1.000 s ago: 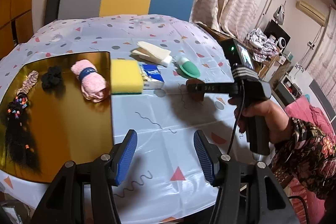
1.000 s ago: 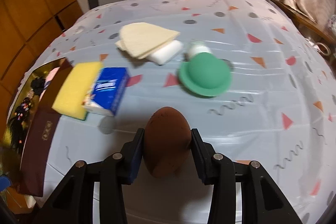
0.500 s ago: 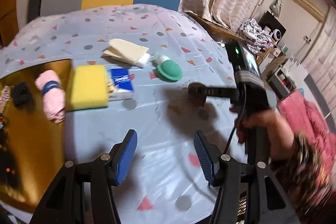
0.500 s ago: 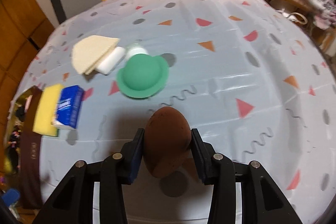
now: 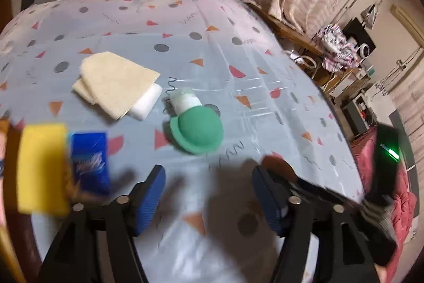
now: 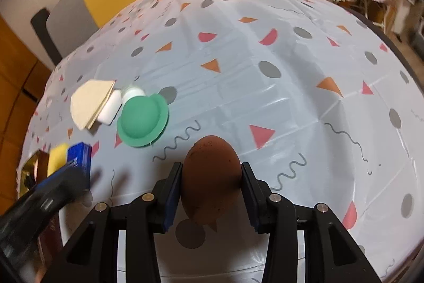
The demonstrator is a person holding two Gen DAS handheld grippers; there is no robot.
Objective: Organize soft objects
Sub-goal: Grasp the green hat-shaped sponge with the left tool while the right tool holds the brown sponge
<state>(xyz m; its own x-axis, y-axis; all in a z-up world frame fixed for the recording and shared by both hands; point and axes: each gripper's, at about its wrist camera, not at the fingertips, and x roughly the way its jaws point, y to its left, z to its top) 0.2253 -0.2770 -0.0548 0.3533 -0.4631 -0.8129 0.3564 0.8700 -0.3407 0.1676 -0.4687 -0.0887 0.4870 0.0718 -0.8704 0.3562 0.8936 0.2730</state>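
Moved: our left gripper (image 5: 208, 194), jaws just opening, empty, now nearer the green dome-shaped sponge (image 5: 197, 133) than before. Our right gripper (image 6: 211, 188) clamps the brown egg-shaped sponge (image 6: 211, 177), right of that green sponge, above the patterned tablecloth (image 6: 291, 97).

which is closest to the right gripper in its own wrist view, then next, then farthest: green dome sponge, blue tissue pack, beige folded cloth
From the right gripper, which is shut on the brown egg-shaped sponge:
1. green dome sponge, up and to its left
2. blue tissue pack, at the left, partly behind the blurred left gripper
3. beige folded cloth, farthest, beyond the dome at the upper left
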